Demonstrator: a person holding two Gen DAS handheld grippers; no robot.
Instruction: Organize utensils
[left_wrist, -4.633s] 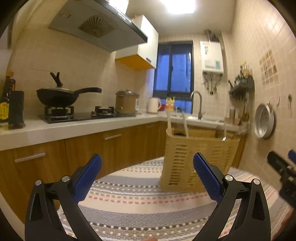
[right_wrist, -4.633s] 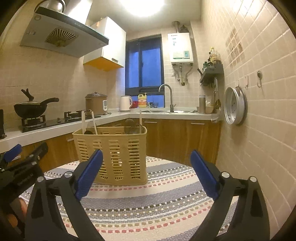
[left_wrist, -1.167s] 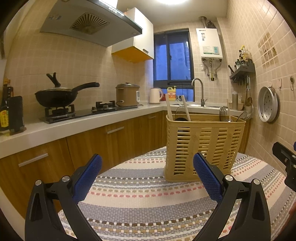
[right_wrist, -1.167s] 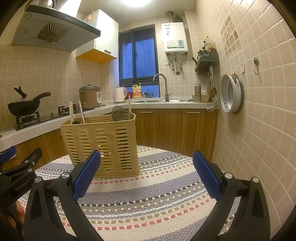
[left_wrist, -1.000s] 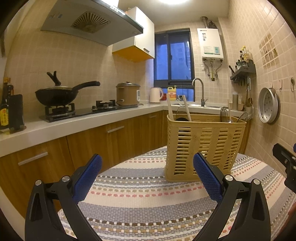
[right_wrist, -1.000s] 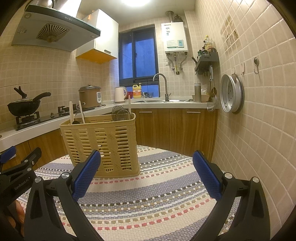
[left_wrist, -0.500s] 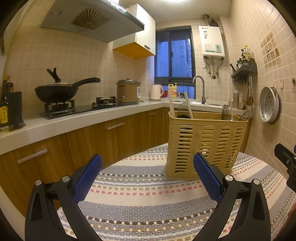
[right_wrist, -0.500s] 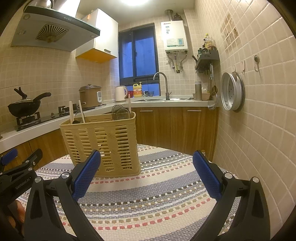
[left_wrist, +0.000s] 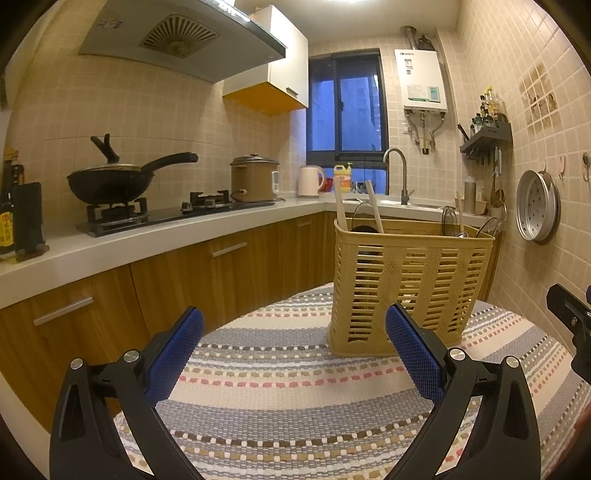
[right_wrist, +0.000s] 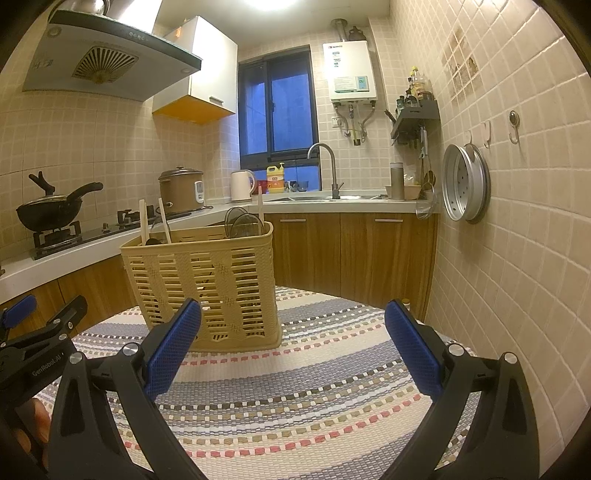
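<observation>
While both grippers stand wide open and empty, the basket (left_wrist: 410, 284) of utensils (left_wrist: 373, 211) stands upright on the striped cloth (right_wrist: 314, 398), ahead-right of the left gripper (left_wrist: 294, 354) and ahead-left of the right gripper (right_wrist: 293, 350); handles point upward; neither looks clearly nearer.

Home kitchen: gas stove (left_wrist: 122, 218), sink tap (right_wrist: 327, 166), range hood (left_wrist: 177, 40).

I see a matt slatted plastic basket (left_wrist: 410, 284) on a coarse woven striped cloth (left_wrist: 295, 398) — wood-grain cabinet fronts (left_wrist: 221, 273) behind, a dull perforated metal tray (right_wrist: 463, 182) against glossy tiles (right_wrist: 517, 240).
</observation>
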